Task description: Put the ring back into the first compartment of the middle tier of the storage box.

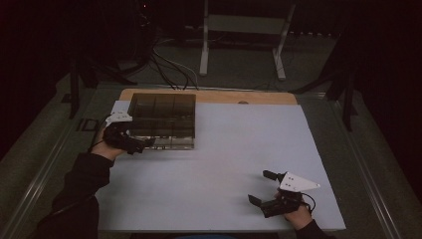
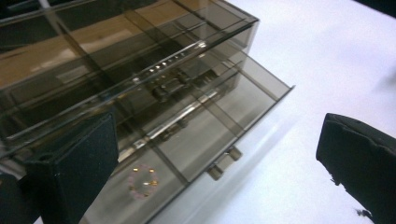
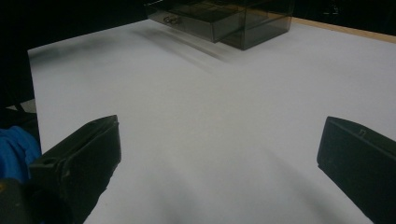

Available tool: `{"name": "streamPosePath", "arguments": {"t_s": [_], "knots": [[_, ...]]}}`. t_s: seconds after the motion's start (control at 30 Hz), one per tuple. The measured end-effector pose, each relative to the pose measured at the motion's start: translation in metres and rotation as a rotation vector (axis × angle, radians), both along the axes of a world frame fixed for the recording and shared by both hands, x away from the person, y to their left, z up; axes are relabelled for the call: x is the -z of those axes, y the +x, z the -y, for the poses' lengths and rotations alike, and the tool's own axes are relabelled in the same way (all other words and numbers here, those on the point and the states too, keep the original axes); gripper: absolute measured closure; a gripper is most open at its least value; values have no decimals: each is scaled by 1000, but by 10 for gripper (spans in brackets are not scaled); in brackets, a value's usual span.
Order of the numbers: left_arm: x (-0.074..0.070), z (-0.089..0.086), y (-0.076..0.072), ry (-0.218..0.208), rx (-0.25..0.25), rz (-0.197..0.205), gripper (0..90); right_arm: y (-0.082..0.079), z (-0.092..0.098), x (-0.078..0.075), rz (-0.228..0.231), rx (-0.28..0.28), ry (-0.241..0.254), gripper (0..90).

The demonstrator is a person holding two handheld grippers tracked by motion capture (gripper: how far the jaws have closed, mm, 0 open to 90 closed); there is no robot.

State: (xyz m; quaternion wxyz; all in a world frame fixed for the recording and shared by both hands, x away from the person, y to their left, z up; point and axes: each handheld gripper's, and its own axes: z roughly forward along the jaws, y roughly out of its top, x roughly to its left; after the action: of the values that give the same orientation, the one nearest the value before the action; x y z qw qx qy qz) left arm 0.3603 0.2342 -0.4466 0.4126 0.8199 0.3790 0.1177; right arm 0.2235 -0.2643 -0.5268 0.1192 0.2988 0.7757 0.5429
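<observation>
The left gripper (image 1: pixel 142 145), jaws apart, sits at the front left corner of a smoky transparent plastic drawer box (image 1: pixel 163 119), at ten o'clock on the white table (image 1: pixel 224 164). Its bottom drawer (image 2: pixel 196 140) stands partly out. The right gripper (image 1: pixel 263 188), jaws wide apart, hovers at five o'clock.

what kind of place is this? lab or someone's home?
Most likely a lab or data-collection rig, not a home. A white board on the table serves as a staged work surface, loose black cables run across the floor behind, and a white metal stand frame sits in a dark, bare room.
</observation>
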Motion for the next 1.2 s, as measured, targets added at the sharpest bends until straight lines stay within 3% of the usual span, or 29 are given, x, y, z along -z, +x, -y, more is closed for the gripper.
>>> {"name": "streamPosePath", "arguments": {"t_s": [0.07, 0.23, 0.37, 0.6, 0.63, 1.2], "knots": [[1, 1, -5, -23, 28, 11, 8, 0, 0, 0, 0, -1, -3, 0], [0, 2, -13, -41, 49, 24, 9, 0, 0, 0, 1, 0, -5, 0], [-3, -1, -20, -86, 60, 22, 9, 0, -1, 0, 1, -1, -6, 0], [-5, -1, -33, -100, 94, 34, 9, 0, -1, 0, 2, -1, -9, 0], [-4, 0, -38, -118, 102, 35, 9, 0, -1, 0, 1, -1, -8, 0], [5, 15, -70, -130, 190, 85, 9, 0, -1, 0, 2, 1, -10, 0]]}}
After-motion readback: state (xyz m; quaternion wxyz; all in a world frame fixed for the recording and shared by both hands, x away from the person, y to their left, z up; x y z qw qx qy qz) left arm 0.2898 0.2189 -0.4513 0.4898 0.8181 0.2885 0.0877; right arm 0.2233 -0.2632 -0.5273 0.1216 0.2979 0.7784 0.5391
